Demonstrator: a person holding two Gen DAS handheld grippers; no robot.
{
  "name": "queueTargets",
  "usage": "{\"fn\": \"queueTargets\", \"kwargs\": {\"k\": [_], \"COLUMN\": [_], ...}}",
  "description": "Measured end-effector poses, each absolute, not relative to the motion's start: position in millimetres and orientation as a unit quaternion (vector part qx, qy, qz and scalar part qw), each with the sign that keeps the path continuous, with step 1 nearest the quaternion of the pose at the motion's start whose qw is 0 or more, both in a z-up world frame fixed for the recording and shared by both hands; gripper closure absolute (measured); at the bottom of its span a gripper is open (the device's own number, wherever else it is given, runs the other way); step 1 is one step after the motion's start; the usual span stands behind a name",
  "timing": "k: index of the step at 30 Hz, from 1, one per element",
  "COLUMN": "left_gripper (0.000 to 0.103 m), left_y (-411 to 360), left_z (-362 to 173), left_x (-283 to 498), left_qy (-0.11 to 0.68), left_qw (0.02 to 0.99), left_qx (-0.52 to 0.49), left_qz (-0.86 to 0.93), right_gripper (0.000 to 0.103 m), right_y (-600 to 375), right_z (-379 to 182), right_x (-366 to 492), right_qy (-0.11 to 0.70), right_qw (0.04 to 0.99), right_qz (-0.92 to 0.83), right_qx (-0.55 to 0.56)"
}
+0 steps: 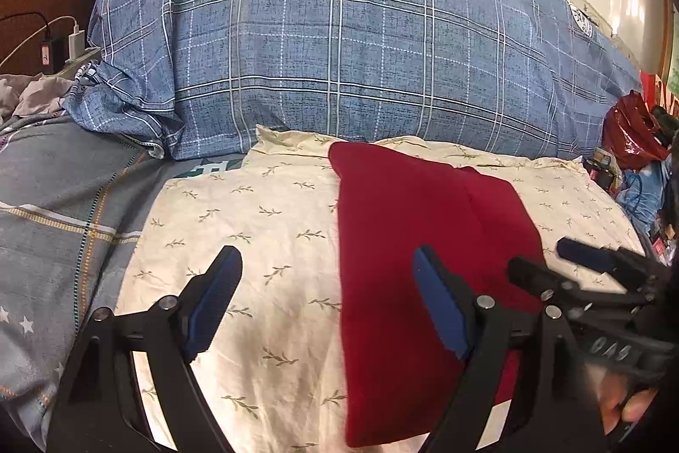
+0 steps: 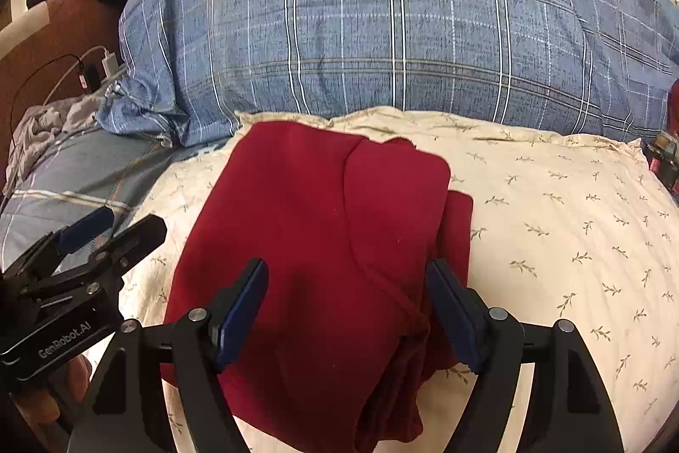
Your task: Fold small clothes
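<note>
A dark red garment (image 1: 394, 240) lies folded into a long block on a cream leaf-print pillow (image 1: 254, 223). It also shows in the right wrist view (image 2: 314, 223), with a folded layer on top and bunched edges at its near right. My left gripper (image 1: 326, 274) is open and empty, over the pillow just left of the garment. My right gripper (image 2: 346, 283) is open and empty above the garment's near end. The right gripper shows at the right edge of the left wrist view (image 1: 547, 262). The left gripper shows at the left of the right wrist view (image 2: 123, 226).
A large blue plaid duvet (image 1: 339, 62) rises behind the pillow. A grey plaid sheet (image 1: 55, 219) lies to the left. Chargers and cables (image 1: 63, 45) sit at the far left by a wooden headboard. A red plastic bag (image 1: 632, 130) and clutter are at the right.
</note>
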State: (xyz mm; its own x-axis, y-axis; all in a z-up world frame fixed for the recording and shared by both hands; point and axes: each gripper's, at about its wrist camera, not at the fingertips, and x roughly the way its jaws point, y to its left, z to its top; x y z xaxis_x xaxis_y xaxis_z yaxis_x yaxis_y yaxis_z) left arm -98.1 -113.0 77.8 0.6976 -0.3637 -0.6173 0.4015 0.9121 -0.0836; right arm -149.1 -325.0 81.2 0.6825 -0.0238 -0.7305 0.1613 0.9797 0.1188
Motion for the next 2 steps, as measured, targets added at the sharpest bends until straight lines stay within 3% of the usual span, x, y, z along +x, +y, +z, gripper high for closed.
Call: {"fn": "queueTargets", "kwargs": {"k": [2], "left_gripper": [0.02], "left_y": [-108.3], "left_z": [78.2], "left_x": [-94.7], "left_qy": [0.329], "left_qw": [0.922], "left_qx": [0.029], "left_qz": [-0.202], "right_gripper": [0.024], "right_y": [-334.0], "right_z": [85.4], "right_x": [-149.2], "right_qy": [0.388], "right_qw": [0.916], "right_qz": [-0.061], "right_qx": [0.086]}}
